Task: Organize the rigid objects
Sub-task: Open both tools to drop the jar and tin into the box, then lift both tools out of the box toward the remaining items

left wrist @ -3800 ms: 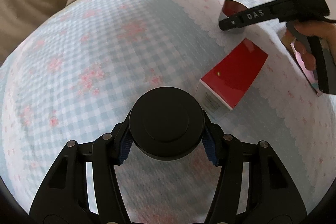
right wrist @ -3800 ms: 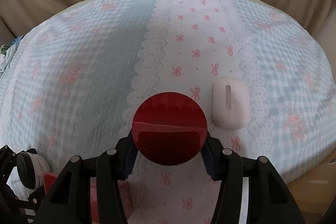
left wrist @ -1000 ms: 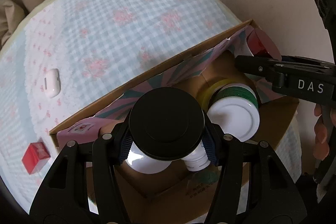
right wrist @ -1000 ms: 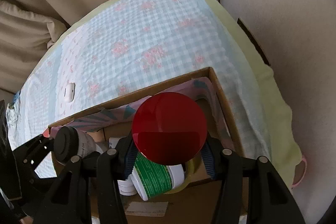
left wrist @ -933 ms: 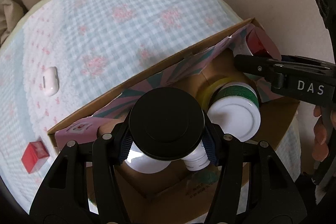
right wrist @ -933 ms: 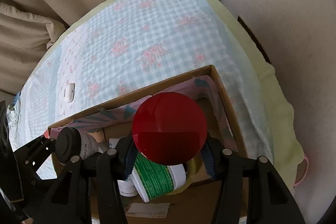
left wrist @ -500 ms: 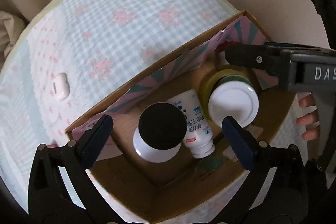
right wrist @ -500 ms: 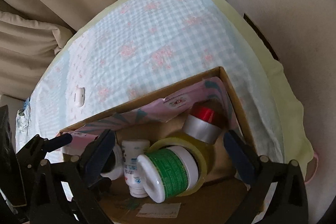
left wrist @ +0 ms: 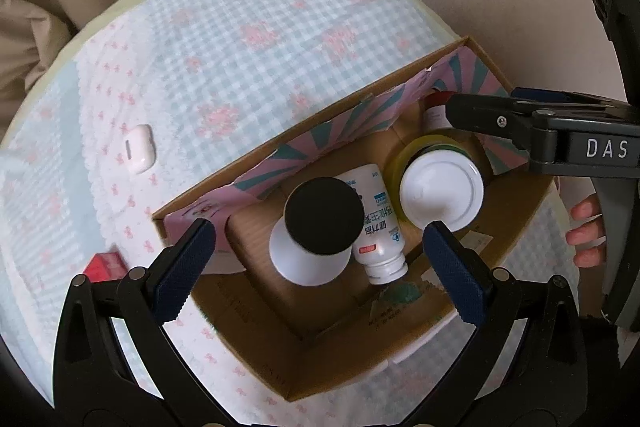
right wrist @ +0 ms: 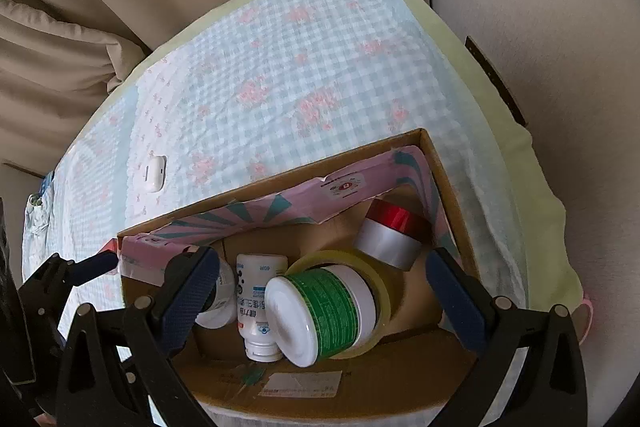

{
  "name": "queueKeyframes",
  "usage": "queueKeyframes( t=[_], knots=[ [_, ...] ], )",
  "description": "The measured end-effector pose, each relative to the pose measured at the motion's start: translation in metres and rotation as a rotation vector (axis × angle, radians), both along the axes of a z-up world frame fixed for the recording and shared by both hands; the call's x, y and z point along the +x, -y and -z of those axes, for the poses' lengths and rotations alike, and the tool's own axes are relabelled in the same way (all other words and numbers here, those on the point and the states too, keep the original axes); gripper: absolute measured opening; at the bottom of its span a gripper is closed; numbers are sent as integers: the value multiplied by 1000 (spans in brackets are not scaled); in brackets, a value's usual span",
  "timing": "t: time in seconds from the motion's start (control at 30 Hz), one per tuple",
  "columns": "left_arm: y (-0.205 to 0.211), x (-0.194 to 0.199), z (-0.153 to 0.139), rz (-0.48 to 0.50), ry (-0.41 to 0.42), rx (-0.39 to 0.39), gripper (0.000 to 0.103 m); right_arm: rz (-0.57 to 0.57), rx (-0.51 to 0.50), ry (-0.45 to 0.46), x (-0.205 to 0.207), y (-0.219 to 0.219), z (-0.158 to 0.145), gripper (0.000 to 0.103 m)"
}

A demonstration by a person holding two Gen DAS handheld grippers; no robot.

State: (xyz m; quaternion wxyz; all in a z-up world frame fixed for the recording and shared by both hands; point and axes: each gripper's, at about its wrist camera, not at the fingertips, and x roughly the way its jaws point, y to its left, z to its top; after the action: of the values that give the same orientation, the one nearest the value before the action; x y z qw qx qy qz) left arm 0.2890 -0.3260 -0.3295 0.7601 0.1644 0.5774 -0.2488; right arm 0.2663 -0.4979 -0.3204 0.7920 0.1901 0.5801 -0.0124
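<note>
A cardboard box [left wrist: 332, 355] [right wrist: 448, 187] sits on the checked bed cover. Inside it are a black-capped white jar [left wrist: 320, 227], a white bottle lying down [left wrist: 380, 227] [right wrist: 256, 303], a white-lidded green jar [left wrist: 440, 193] [right wrist: 324, 307] inside a yellow tape ring [right wrist: 380, 283], and a red-lidded silver tin [right wrist: 392, 233]. My left gripper [left wrist: 320, 267] is open and empty above the box. My right gripper [right wrist: 324, 303] is open and empty above the box.
A white earbud case [left wrist: 138, 153] [right wrist: 155, 174] lies on the bed cover left of the box. A small red box [left wrist: 104, 265] lies by the box's left corner. A wall stands to the right, beige cushions behind.
Both grippers carried their jars from the bed to the box, then opened. The black-capped jar and the red-lidded tin now lie in the box.
</note>
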Motion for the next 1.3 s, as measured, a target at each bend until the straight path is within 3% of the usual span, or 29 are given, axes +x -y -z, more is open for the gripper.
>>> queueKeyframes(
  t=[0.37,0.73,1.03,1.3],
  knots=[
    [-38,-38,-59,-48,84,-38,103,-30,-64,48,-24,-19,-50,103],
    [-146,-75,-130,-126,158,-124,103,-143,-183,127,-61,-97,-129,103],
    [-243,-70,-154,-27,206,-84,103,-167,-262,139,-55,-189,-178,103],
    [-287,-22,-133,186,144,-3,103,-181,-268,107,-8,-255,-183,103]
  ],
)
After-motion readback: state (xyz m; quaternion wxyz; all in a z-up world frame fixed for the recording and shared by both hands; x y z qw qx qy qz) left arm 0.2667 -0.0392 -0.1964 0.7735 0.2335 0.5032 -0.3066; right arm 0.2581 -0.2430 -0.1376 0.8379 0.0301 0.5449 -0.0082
